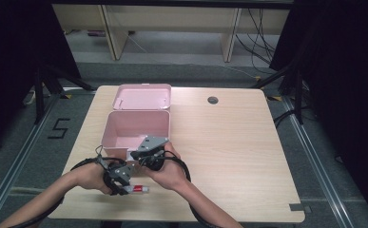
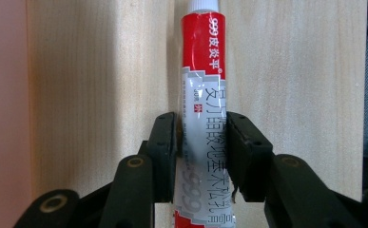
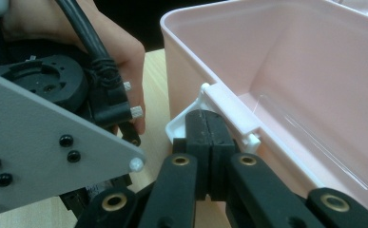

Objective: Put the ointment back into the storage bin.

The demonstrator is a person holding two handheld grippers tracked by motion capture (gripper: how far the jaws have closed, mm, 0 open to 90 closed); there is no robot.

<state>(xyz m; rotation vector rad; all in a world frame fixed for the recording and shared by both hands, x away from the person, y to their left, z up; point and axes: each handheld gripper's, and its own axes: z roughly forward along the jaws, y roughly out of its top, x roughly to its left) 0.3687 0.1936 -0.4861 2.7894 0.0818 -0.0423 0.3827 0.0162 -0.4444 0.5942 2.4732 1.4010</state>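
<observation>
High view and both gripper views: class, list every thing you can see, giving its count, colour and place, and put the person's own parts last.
Box: one, pink, open, on the table's left half, in front of the hands.
Lid: one, pink, lying open behind the box.
Latch: one, white, on the box's near rim, at the right jaw tips.
Ointment tube: one, red and silver with a white cap, lying flat on the table between the left jaws.
Table: one, light wood, with a round cable hole at the back.
Left hand-held gripper: one, black, jaws around the tube.
Right hand-held gripper: one, black with a grey plate, jaws shut, at the box's near wall.
Hands: two, at the near edge.
</observation>
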